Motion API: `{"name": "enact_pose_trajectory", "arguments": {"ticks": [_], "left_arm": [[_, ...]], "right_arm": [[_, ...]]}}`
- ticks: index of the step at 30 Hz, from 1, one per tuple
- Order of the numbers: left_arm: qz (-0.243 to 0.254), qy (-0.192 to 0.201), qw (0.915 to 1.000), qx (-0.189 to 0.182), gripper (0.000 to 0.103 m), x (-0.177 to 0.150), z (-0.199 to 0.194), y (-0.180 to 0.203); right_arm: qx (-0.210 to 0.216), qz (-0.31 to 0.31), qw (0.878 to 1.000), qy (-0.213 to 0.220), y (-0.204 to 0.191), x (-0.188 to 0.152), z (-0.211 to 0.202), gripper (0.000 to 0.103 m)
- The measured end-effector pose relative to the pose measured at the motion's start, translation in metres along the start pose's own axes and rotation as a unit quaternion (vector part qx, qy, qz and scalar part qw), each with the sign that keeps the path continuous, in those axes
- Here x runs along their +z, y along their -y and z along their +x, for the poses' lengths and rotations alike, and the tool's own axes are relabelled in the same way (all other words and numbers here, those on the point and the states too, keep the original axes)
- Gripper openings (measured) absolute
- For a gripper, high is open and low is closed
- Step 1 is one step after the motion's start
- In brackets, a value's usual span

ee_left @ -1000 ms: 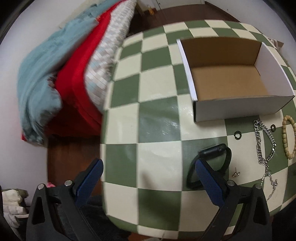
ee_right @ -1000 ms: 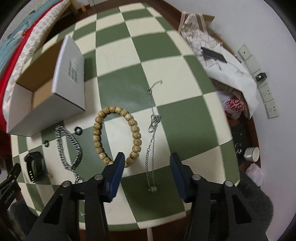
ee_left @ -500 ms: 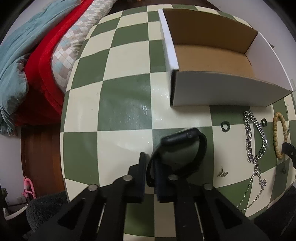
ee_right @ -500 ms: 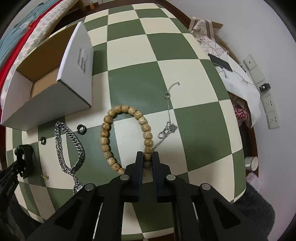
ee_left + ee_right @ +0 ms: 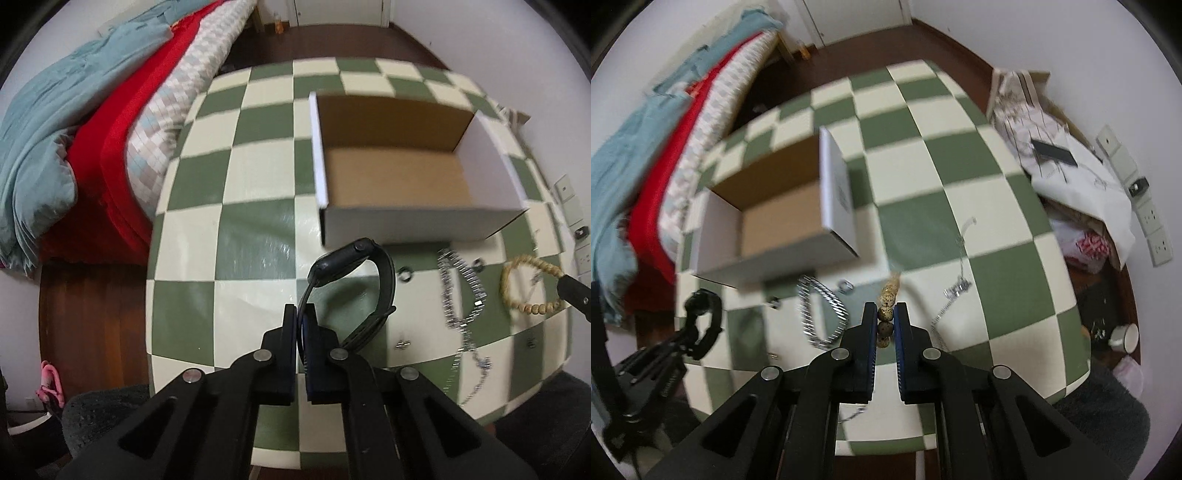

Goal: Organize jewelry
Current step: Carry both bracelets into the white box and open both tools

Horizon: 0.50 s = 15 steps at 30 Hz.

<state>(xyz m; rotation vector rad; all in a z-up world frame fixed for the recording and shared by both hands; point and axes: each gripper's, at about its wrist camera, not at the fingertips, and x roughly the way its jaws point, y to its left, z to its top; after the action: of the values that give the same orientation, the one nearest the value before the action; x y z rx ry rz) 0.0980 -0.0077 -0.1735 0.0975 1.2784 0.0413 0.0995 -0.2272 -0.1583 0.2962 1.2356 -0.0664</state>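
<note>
My left gripper (image 5: 300,314) is shut on the strap of a black watch (image 5: 345,260) and holds it in the air above the checked table (image 5: 255,240), just in front of the open white box (image 5: 413,221). My right gripper (image 5: 885,314) is shut on a wooden bead bracelet (image 5: 889,291), which hangs edge-on off the table. In the left wrist view the bracelet (image 5: 526,306) shows at the far right. A silver curb chain (image 5: 823,314) and a thin necklace (image 5: 956,291) lie on the table. The box (image 5: 783,221) has nothing in it.
Two small dark rings (image 5: 405,275) (image 5: 478,264) and an earring (image 5: 402,344) lie near the chain. A bed with red and blue covers (image 5: 92,140) borders the table's left side. Bags and papers (image 5: 1071,177) are piled to the right. The table's front edge is close below both grippers.
Both grippers went from open to shut, the left on the watch and the right on the bead bracelet. Both items have since risen off the table toward the box.
</note>
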Motion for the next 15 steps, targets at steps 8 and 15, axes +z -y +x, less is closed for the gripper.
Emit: {"name": "enact_pose_trajectory", "arguments": {"ticks": [8, 15], "left_arm": [[-0.012, 0.056, 0.9977, -0.035, 0.001, 0.03, -0.056, -0.002], [-0.018, 0.081, 0.9959, -0.038, 0.001, 0.075, -0.062, -0.004]], "right_arm": [[0.04, -0.027, 0.997, 0.055, -0.027, 0.034, -0.065, 0.009], [0.04, -0.065, 0.994, 0.072, -0.064, 0.078, -0.069, 0.009]]}}
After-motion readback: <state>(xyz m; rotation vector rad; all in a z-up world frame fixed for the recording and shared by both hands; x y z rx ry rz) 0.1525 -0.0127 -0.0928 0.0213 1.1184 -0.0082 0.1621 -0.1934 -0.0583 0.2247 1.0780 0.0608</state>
